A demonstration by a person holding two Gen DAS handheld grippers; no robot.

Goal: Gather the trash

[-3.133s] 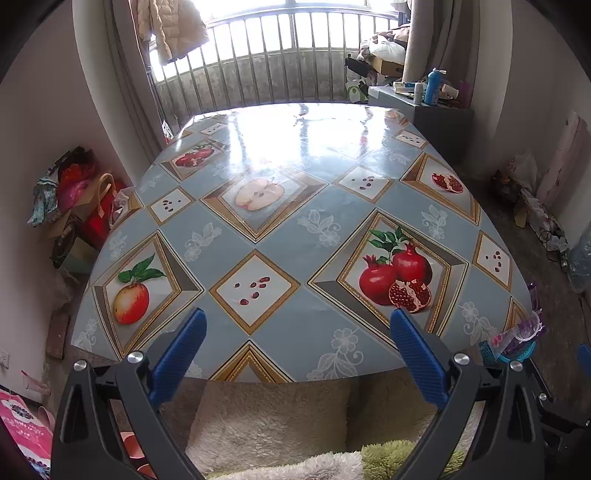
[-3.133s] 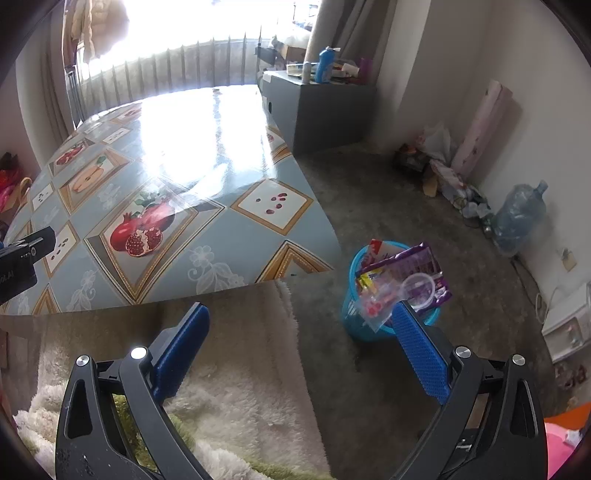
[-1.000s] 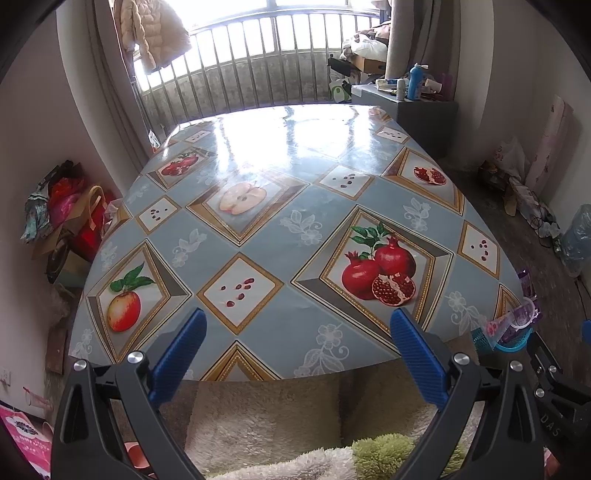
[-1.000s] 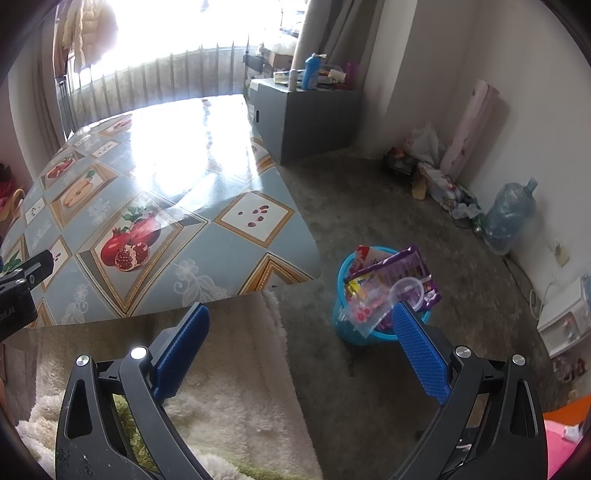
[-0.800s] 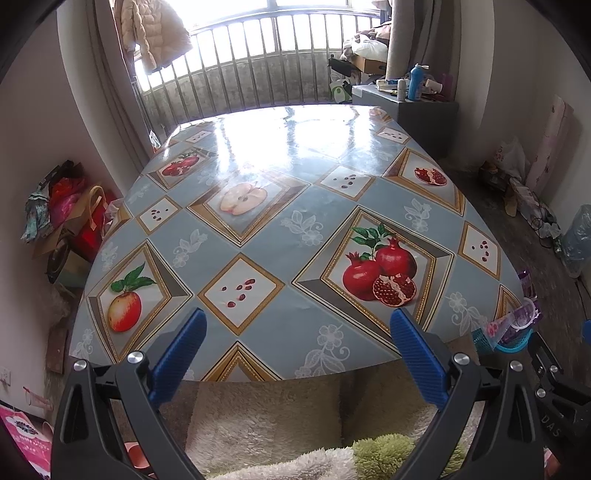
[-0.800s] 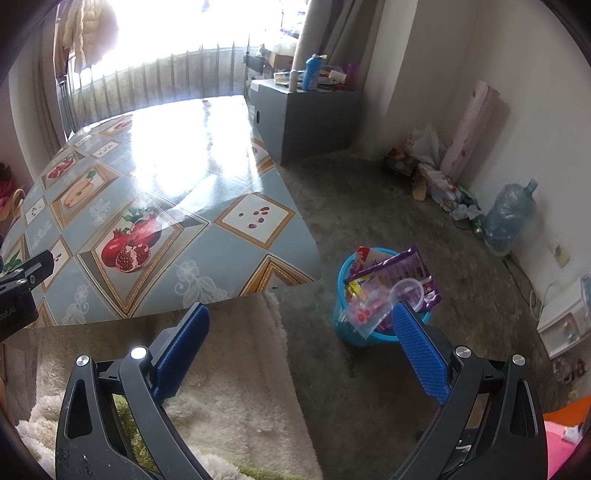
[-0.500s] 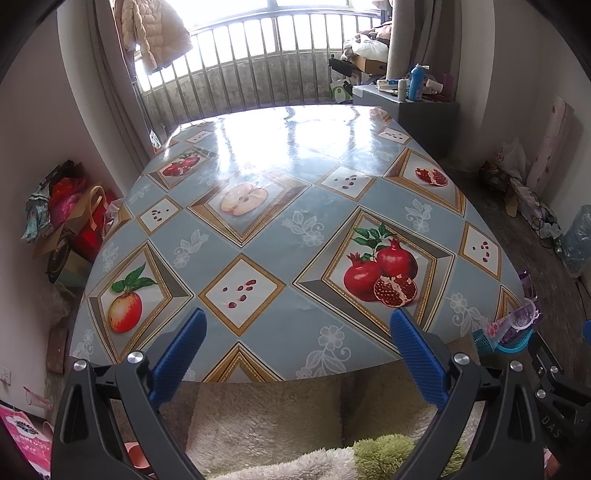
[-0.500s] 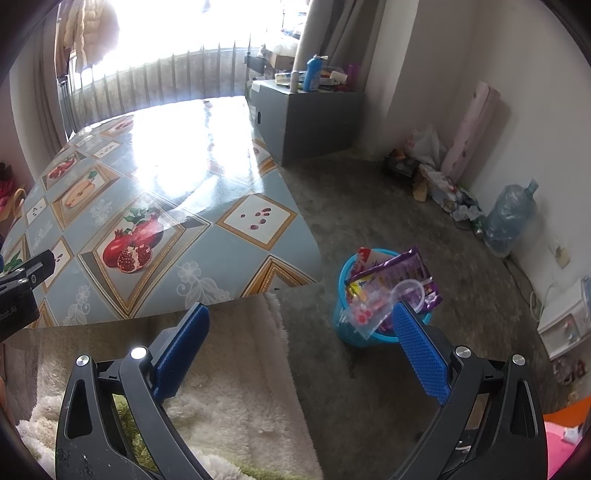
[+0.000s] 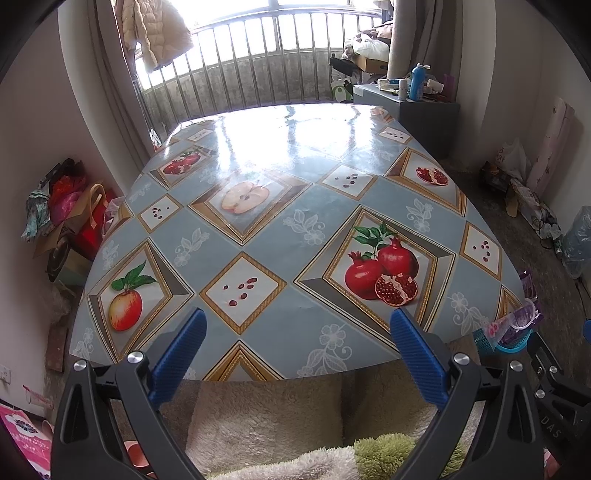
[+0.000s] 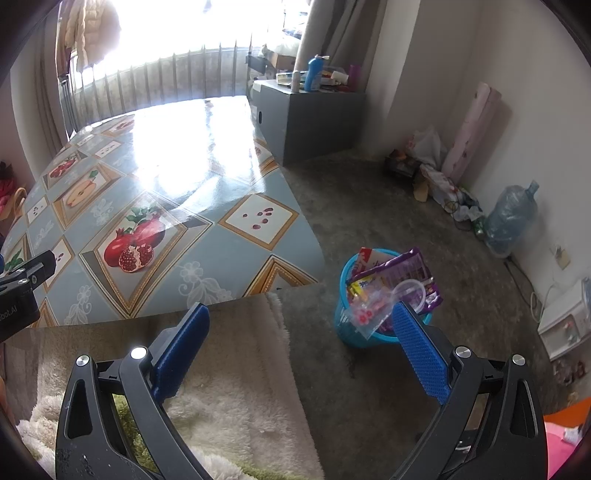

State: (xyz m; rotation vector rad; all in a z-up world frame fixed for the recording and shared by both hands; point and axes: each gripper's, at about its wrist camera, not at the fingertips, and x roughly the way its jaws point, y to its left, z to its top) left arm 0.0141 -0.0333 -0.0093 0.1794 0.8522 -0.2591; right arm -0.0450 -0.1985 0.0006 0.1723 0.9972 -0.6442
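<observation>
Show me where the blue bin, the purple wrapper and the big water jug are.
blue bin [image 10: 345,328]: right wrist view, on its mesh wall.
purple wrapper [image 10: 402,271]: right wrist view, on its flat printed face.
water jug [image 10: 511,219]: right wrist view, on its clear body.

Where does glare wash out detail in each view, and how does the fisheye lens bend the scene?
Left wrist view: window light glares off the far half of the tablecloth, hiding its pattern; the table's near edge bows. Right wrist view: the window is blown out to pure white, glare covers the table's middle, and dark lens corners frame the picture; the blue bin stays clear.
</observation>
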